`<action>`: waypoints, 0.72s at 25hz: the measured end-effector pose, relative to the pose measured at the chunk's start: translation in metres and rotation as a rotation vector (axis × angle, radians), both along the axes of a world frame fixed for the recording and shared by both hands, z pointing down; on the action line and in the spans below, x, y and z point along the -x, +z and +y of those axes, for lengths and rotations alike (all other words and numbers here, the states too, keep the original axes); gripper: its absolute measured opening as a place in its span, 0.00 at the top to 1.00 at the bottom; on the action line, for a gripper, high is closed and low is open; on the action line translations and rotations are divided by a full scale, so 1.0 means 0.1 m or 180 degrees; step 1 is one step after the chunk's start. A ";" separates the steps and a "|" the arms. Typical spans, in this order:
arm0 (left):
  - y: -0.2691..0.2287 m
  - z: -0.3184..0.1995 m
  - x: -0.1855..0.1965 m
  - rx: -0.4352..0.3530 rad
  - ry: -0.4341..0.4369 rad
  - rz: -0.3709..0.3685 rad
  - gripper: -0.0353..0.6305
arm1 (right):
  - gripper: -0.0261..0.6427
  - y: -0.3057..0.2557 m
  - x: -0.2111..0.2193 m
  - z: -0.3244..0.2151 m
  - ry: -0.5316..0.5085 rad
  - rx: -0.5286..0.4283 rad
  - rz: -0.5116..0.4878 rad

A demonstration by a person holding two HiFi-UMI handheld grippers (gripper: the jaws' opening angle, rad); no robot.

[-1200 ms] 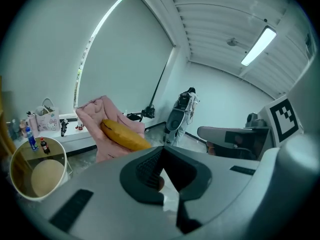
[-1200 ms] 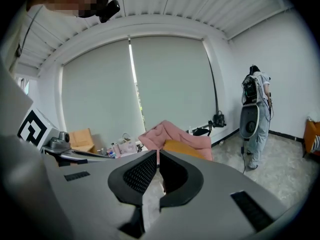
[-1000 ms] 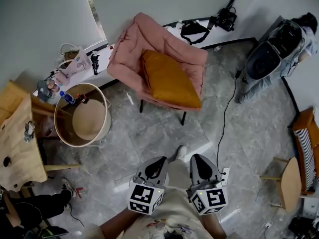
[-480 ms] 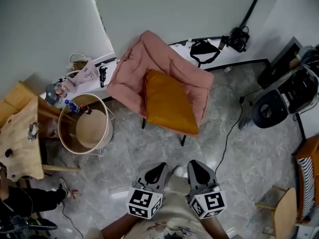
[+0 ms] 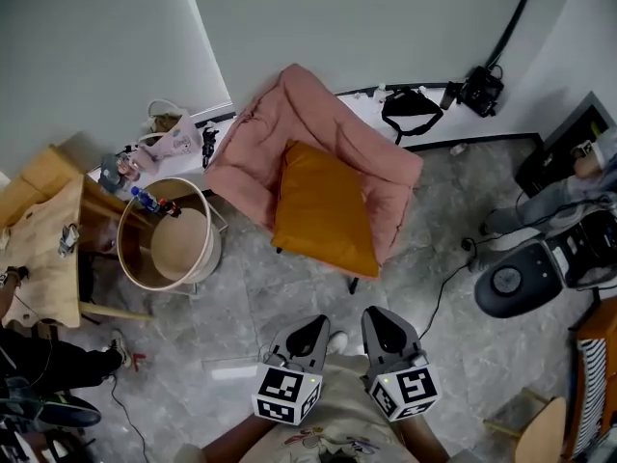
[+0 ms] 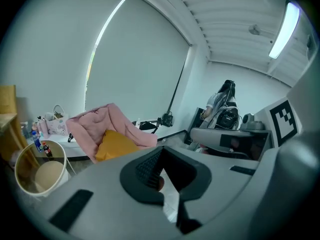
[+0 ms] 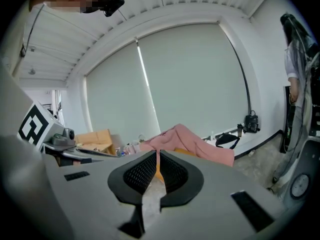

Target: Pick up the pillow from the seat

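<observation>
The mustard-orange pillow (image 5: pixel 323 205) lies untouched on the seat of the pink padded armchair (image 5: pixel 253 148), its upper end against the backrest; the chair stands near the grey wall, with a round wooden tub (image 5: pixel 166 242) just beside it and a black bag (image 5: pixel 409 111) on the low ledge behind. The left gripper (image 5: pixel 310 324) and the right gripper (image 5: pixel 381 318) hang side by side above the grey marbled floor (image 5: pixel 289 283), well apart from the chair and pointing towards it; each has its jaws pressed together on nothing (the right gripper view shows only a thin slit between the pads).
</observation>
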State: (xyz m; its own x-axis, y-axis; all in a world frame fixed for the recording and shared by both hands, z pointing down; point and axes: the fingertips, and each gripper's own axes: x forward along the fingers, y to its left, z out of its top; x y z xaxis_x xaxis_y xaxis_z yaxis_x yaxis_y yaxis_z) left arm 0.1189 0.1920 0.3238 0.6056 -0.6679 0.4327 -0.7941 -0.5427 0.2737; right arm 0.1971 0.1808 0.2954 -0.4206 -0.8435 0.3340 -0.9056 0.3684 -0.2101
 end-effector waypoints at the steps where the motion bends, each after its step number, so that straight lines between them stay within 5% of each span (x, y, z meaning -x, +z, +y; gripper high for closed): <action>1: 0.01 -0.01 -0.03 0.0009 0.0009 -0.0027 0.94 | 0.93 0.02 -0.04 -0.01 0.0000 0.0011 -0.0014; 9: 0.11 -0.19 0.23 0.0187 -0.0306 -0.0220 0.94 | 0.93 0.20 -0.03 -0.21 -0.0080 0.0160 -0.0204; 18: 0.28 -0.54 0.47 0.0353 -0.0326 -0.0190 0.94 | 0.92 0.24 0.24 -0.71 -0.0203 0.0241 -0.0091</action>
